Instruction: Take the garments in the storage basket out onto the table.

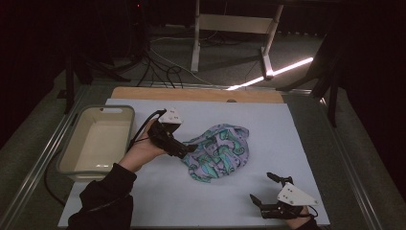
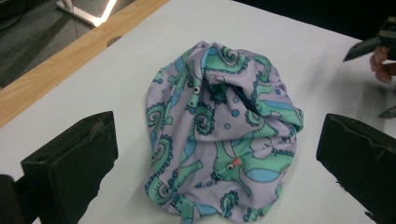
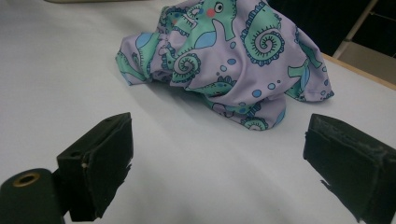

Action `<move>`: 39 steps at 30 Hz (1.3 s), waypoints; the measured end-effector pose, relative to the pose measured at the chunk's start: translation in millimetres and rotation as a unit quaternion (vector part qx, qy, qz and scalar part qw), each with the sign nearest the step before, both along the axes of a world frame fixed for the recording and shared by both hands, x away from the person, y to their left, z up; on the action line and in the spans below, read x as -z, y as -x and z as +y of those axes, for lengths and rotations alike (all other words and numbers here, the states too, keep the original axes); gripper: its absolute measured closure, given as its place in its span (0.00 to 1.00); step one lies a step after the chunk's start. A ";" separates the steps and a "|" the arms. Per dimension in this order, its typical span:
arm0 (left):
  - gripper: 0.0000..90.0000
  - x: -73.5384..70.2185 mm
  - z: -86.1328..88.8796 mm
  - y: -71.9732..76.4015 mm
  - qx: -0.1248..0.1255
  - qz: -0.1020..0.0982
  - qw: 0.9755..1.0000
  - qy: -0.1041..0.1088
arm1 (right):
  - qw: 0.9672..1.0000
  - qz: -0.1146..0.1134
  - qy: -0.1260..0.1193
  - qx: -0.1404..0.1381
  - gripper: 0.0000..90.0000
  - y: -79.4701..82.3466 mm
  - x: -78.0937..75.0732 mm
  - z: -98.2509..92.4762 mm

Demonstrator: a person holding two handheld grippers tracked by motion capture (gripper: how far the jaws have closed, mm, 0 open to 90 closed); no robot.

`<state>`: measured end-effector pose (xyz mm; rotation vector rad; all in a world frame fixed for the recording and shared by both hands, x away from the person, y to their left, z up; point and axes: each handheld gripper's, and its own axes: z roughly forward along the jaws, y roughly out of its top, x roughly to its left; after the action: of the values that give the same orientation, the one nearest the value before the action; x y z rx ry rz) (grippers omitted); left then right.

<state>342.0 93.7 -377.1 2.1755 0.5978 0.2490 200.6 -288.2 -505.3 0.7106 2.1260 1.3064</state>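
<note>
My left gripper (image 1: 186, 152) hovers at the near-left edge of the crumpled seahorse-print cloth (image 1: 218, 151), jaws spread wide, probably lined up for a pinch; contact is hard to judge from above. My right gripper (image 1: 265, 189) waits well apart at the near-right, jaws also apart and empty. Count: one cloth mid-mat (image 1: 158, 196), two grippers, one empty pale tub (image 1: 76, 128) at far left.

No readable text, labels, brands or nos. showing anywhere; the crumpled cloth (image 2: 219, 135) is displaying only a printed seahorse pattern, no lettering on it.
</note>
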 end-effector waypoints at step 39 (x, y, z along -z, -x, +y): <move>0.00 73.2 35.9 60.8 0.023 0.018 1.000 -0.009 | 1.000 0.002 0.003 -0.004 0.10 0.0 0.3 1.3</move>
<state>281.2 129.5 -450.3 2.2116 0.5672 0.1927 200.7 -287.0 -505.6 0.7040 2.1382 1.3027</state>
